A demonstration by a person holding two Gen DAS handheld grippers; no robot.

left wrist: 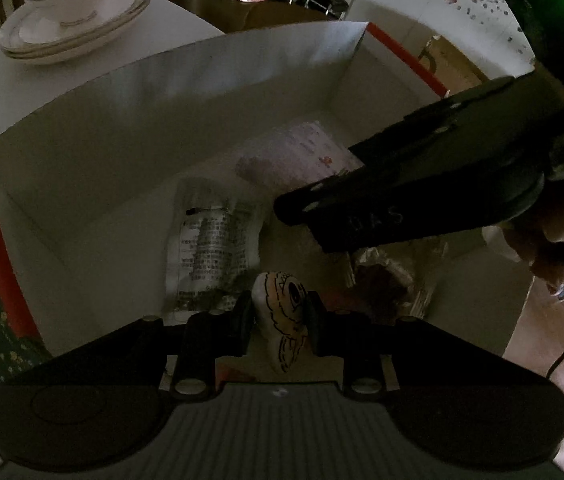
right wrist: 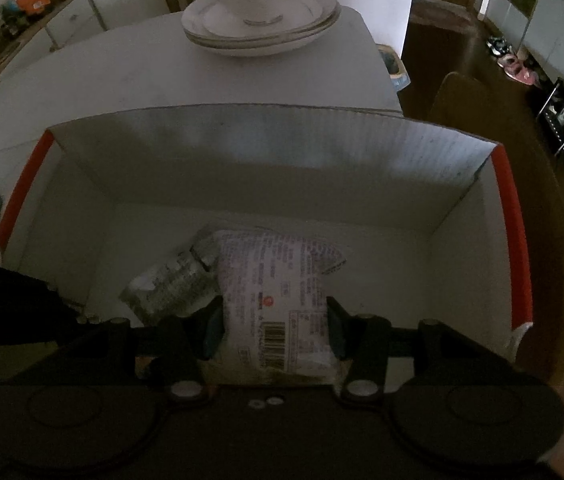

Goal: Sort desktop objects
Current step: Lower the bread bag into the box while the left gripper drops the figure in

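The left claw (left wrist: 278, 320) pinches a small white packet with a cartoon face (left wrist: 282, 312), held inside the open white box (left wrist: 82, 132). Ahead of it, on the box floor, lies a clear printed pouch (left wrist: 210, 248). The right claw (right wrist: 274, 330) grips a white printed bag with a barcode (right wrist: 278, 300) over the same box; beyond it, on the worktop (right wrist: 122, 72), stands a bowl on stacked plates (right wrist: 260, 12).
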